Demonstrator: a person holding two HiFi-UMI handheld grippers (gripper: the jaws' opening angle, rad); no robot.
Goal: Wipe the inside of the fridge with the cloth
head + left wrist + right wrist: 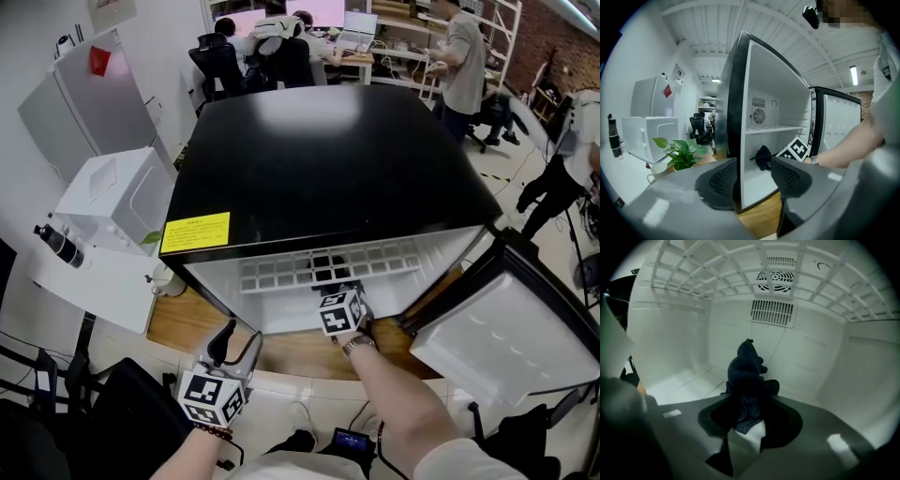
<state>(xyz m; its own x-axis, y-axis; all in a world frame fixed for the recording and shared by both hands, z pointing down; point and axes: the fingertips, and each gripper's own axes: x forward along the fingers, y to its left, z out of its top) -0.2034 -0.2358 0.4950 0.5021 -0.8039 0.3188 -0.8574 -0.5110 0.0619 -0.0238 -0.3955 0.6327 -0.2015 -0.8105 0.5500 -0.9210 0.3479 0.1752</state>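
my right gripper is inside the open fridge, pinching the dark cloth, which sticks up in a bunch between its jaws in the bottom compartment, under the white shelf. my left gripper hangs outside by the fridge's front edge, jaws spread with nothing gripped, and the door is swung open to the right.

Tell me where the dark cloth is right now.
The dark cloth is clamped in the right gripper, inside the open fridge, in the lower compartment under the white shelf, in front of the rear vent.
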